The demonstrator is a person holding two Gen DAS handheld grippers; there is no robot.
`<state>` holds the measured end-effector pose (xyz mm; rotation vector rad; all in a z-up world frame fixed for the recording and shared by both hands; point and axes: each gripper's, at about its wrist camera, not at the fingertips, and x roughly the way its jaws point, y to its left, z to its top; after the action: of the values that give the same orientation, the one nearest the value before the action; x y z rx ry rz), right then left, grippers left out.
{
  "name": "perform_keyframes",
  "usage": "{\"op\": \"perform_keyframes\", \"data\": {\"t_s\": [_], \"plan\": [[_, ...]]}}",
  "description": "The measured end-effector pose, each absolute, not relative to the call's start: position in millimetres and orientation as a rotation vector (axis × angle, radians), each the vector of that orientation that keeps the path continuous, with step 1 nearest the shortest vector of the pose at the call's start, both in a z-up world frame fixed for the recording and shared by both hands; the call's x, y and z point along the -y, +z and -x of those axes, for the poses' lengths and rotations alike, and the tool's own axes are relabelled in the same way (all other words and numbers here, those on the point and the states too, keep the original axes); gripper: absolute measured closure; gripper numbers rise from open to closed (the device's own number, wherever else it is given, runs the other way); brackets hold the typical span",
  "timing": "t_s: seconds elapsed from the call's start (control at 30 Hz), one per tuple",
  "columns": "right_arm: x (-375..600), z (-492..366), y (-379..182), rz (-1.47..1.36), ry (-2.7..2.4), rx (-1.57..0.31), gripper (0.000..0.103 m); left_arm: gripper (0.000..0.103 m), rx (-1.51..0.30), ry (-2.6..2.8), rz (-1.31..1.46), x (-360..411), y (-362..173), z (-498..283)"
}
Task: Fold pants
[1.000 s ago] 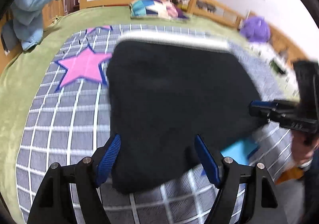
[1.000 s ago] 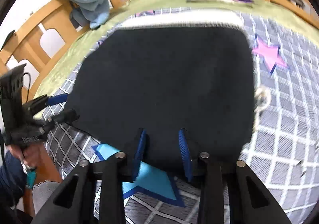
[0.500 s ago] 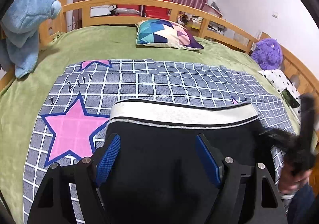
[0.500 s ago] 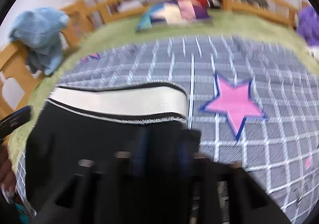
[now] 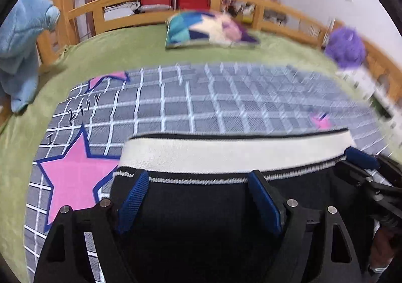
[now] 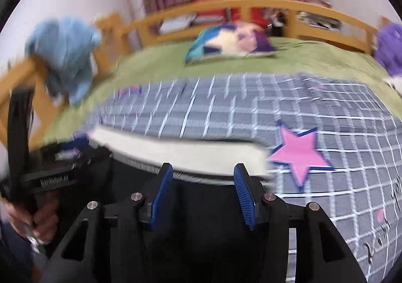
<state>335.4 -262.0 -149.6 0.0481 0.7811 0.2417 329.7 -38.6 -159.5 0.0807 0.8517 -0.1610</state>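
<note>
**Both tools over the waistband, pants flat on the bed**

The black pants with the broad cream elastic waistband [image 5: 233, 154] lie on the grey checked blanket with pink stars [image 5: 201, 109], directly under and just ahead of both tools. The left tool [image 5: 198, 197] is spread wide, blue pads clear of each other, with nothing but dark cloth showing between them; I can't tell whether the pads touch the fabric or hang just over it. The right tool [image 6: 203, 190] is spread too, its pads parted over the same black cloth, tips just short of the waistband.

The relation that matters: the waistband runs crosswise, side to side in front of both tools, its long line square to the fingers. The left tool sits toward the left end of the band, the right tool toward the right end, so each is nearest its own corner.

The left view shows the right tool [image 5: 361, 164] coming in from the right with a blue pad at the band's end. The right view shows the left tool [image 6: 62, 157] blurred at the left, plus the holding hand [image 6: 32, 217] below it. The lower part of the pants, nearer than the tools, is hidden in both views.

My read: a fold looks laid down, with another grasp to come.
</note>
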Motion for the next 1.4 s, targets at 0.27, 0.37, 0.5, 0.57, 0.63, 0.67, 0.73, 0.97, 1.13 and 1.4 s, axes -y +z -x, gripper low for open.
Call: {"op": "perform_keyframes", "data": {"t_s": [0.27, 0.37, 0.5, 0.57, 0.63, 0.67, 0.73, 0.97, 1.13, 1.4], "plan": [[248.5, -289.3, -169.7, 0.053, 0.146, -0.788, 0.053, 0.011, -0.872, -0.17, -0.223, 43.0, -171.2, -239.9], [247.9, -249.8, -174.1, 0.077, 0.167, -0.777, 0.053, 0.011, -0.851, -0.16, -0.225, 34.7, -176.6, -201.0], [252.7, -204.5, -172.0, 0.072, 0.203, -0.773, 0.052, 0.007, -0.905, -0.13, -0.126, 12.3, -181.3, -170.0], [257.7, -186.7, -172.8, 0.057, 0.235, -0.803, 0.052, 0.007, -0.968, -0.134, -0.008, -7.7, -184.3, -160.5], [262.7, -174.5, -175.9, 0.038, 0.266, -0.844, 0.052, 0.007, -1.02, -0.134, 0.116, -26.2, -184.2, -151.8], [265.8, -169.1, -178.1, 0.017, 0.29, -0.876, 0.052, 0.008, -1.047, -0.132, 0.17, -33.6, -182.7, -146.3], [273.9, -165.6, -182.9, -0.055, 0.333, -0.979, 0.053, 0.009, -1.049, -0.117, 0.211, -40.1, -172.3, -135.4], [284.4, -129.9, -123.9, -0.15, 0.274, -0.925, 0.06, 0.008, -0.906, -0.13, 0.114, -6.4, -86.2, -89.5], [264.9, -98.5, -68.0, -0.135, 0.226, -0.842, 0.046, 0.007, -0.82, -0.149, 0.087, 21.9, -34.1, -61.9], [260.6, -40.8, -71.2, -0.114, 0.182, -0.818, 0.043, 0.007, -0.753, -0.145, 0.049, 36.7, -30.6, -12.8]]}}
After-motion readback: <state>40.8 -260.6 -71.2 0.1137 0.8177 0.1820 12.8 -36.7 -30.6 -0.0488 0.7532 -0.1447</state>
